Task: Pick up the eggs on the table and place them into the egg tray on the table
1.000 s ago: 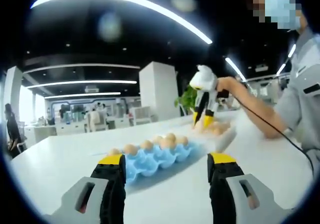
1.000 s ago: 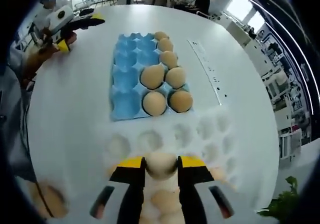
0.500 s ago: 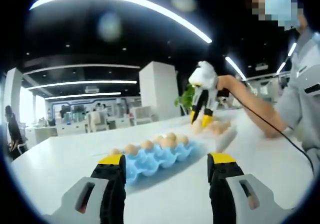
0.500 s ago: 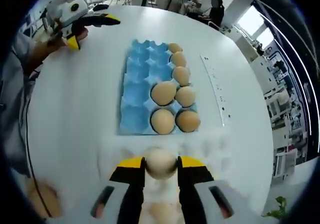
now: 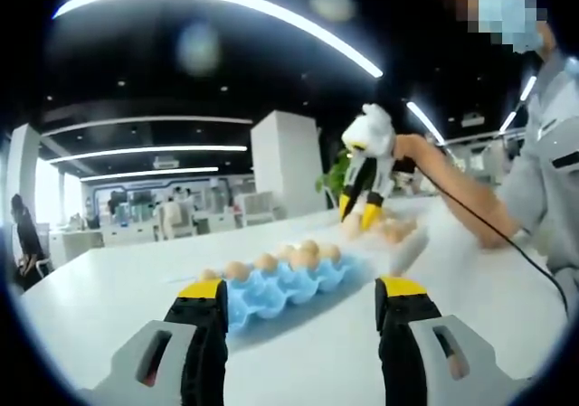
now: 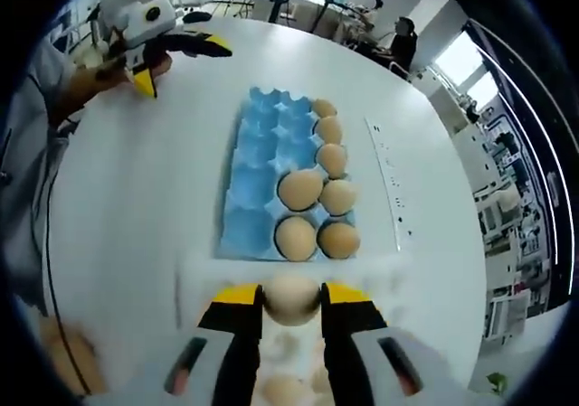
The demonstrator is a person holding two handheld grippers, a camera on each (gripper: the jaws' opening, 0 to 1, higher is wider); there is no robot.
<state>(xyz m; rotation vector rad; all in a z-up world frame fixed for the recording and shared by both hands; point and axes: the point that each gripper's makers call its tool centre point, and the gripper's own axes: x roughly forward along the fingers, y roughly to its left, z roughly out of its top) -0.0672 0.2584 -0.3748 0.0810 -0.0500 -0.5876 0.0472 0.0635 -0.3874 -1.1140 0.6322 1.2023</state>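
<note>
The left gripper view sits low at table height, looking level across the white table (image 5: 109,288) toward the blue egg tray (image 5: 280,288) near ahead. The right gripper view looks steeply down on the same tray (image 6: 262,189) from above its near short end; both share the tray and tabletop.

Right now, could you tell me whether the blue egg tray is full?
Partly full: the blue egg tray holds seven eggs along one side; other cups are empty.

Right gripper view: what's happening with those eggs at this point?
A person is moving eggs into a blue egg tray on a white table. The right gripper is shut on an egg, held just short of the tray's near end. Seven eggs already sit along the tray's right side. The left gripper hangs open and empty beyond the tray's far end.
</note>
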